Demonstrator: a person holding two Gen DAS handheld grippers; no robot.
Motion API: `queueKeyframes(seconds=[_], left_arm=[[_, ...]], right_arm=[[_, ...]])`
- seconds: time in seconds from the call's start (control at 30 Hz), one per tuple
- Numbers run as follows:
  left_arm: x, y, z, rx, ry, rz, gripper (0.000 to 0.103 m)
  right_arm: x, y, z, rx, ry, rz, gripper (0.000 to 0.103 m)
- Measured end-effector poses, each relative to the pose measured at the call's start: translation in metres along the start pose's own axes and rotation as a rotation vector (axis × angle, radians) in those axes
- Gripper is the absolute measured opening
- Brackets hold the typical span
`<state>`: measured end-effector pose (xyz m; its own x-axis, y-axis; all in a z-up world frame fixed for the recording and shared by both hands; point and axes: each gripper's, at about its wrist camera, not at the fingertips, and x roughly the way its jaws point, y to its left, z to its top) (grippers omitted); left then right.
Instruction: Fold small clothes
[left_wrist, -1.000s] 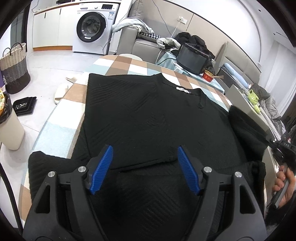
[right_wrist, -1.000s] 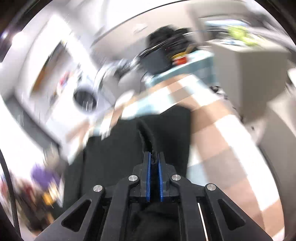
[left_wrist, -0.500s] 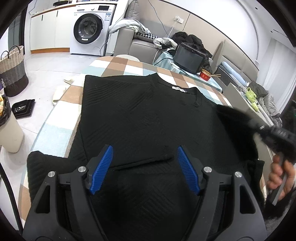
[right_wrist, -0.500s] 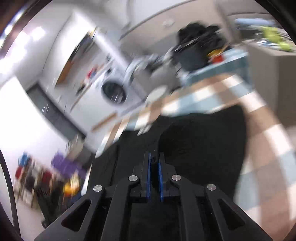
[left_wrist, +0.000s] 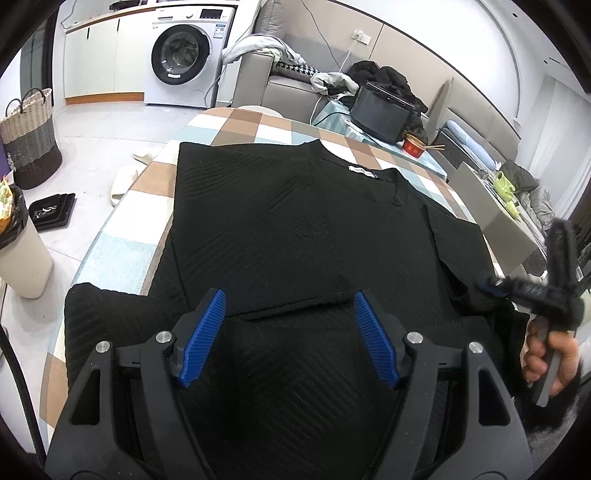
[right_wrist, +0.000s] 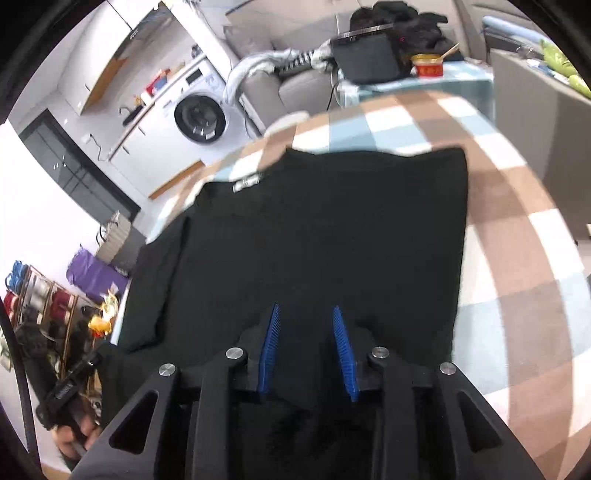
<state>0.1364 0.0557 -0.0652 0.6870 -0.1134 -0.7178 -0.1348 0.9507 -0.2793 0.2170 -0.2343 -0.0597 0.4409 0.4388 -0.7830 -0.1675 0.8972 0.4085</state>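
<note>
A black knitted sweater lies flat on the checkered tablecloth, neck label at the far end. Its right sleeve is folded in over the body. My left gripper hovers open above the sweater's near half, where a folded edge runs across; nothing is between its blue pads. In the right wrist view the sweater fills the middle. My right gripper is just above it with its jaws opening, the pads apart and clear of the cloth. A hand holds the right gripper at the sweater's right edge.
A black appliance and a red bowl stand beyond the table's far edge, in front of a grey sofa. A washing machine, a wicker basket and a white bin are on the floor side at left. A grey box stands at the right.
My right gripper was shut on the black sleeve and swung it over the sweater; now its jaws have parted and the sleeve lies flat. The left gripper has stayed put.
</note>
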Motion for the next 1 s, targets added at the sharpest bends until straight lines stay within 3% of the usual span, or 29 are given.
queueKeyframes(seconds=[0.07,0.27,0.33,0.43,0.57,0.7,1.0], left_arm=[[-0.002,0.000,-0.001,-0.002,0.000,0.004,0.070],[-0.011,0.004,-0.010,-0.005,0.002,0.023,0.071],[-0.017,0.006,-0.014,-0.004,-0.002,0.032,0.071],[-0.029,0.013,-0.022,0.010,-0.019,0.059,0.074],[-0.043,0.027,-0.035,0.004,-0.025,0.102,0.075],[-0.059,0.043,-0.053,0.002,-0.027,0.150,0.076],[-0.077,0.078,-0.090,-0.018,0.005,0.238,0.077]], right_arm=[[0.021,0.003,0.005,-0.028,0.053,-0.015,0.031],[0.018,0.019,-0.009,-0.132,0.063,0.001,0.048],[0.013,0.016,-0.011,-0.131,0.072,0.007,0.048],[-0.013,0.013,-0.012,-0.112,-0.001,0.032,0.049],[-0.060,0.001,-0.028,-0.129,-0.094,0.013,0.074],[-0.085,-0.015,-0.053,-0.120,-0.106,-0.025,0.077],[-0.094,-0.052,-0.111,-0.097,-0.024,-0.025,0.077]])
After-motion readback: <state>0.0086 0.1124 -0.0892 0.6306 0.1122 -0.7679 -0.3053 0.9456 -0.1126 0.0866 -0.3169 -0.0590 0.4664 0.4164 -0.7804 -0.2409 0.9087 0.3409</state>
